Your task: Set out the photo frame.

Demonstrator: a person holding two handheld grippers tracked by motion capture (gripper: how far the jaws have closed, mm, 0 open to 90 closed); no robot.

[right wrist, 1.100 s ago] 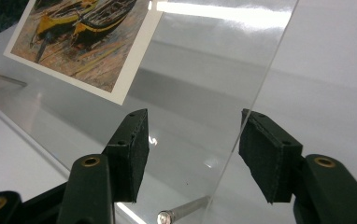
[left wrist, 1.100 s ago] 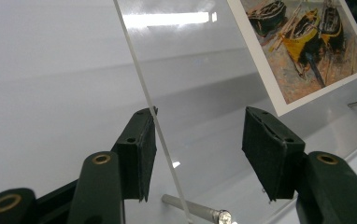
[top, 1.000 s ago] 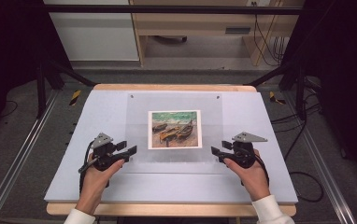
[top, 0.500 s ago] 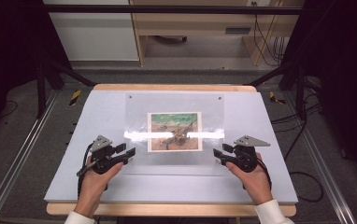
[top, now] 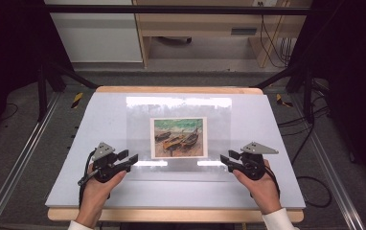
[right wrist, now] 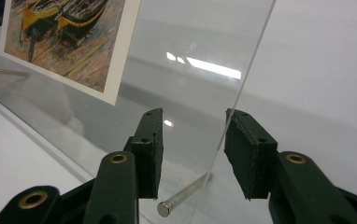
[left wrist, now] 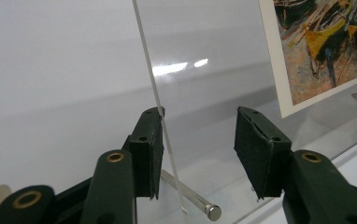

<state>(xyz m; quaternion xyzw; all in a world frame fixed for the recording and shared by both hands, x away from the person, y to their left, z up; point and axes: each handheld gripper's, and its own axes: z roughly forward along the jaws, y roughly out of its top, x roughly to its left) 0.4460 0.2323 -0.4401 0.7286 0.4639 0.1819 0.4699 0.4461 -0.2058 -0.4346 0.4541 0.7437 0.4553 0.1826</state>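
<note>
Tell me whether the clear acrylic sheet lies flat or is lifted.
Lifted. In both gripper views the acrylic sheet rises at a tilt above the white table, with its metal standoff pin exposed beneath its near edge.

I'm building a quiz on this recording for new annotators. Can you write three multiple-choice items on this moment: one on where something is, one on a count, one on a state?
1. Where does the boat print sit on the clear acrylic sheet?
A. About its middle
B. Its far left corner
C. Off the sheet, on the table

2. How many metal standoff pins show in the left gripper view?
A. None
B. One
C. Three

3. How do the jaws of the right gripper stand?
A. Shut on the print
C. Shut with nothing between
B. Open, astride the sheet's edge

Answers:
1 A, since clear margin lies on every side of the print in the high view.
2 B, since a single pin lies under the sheet near the left gripper.
3 B, since a wide gap shows between the pads, with the sheet's edge in it.
</note>
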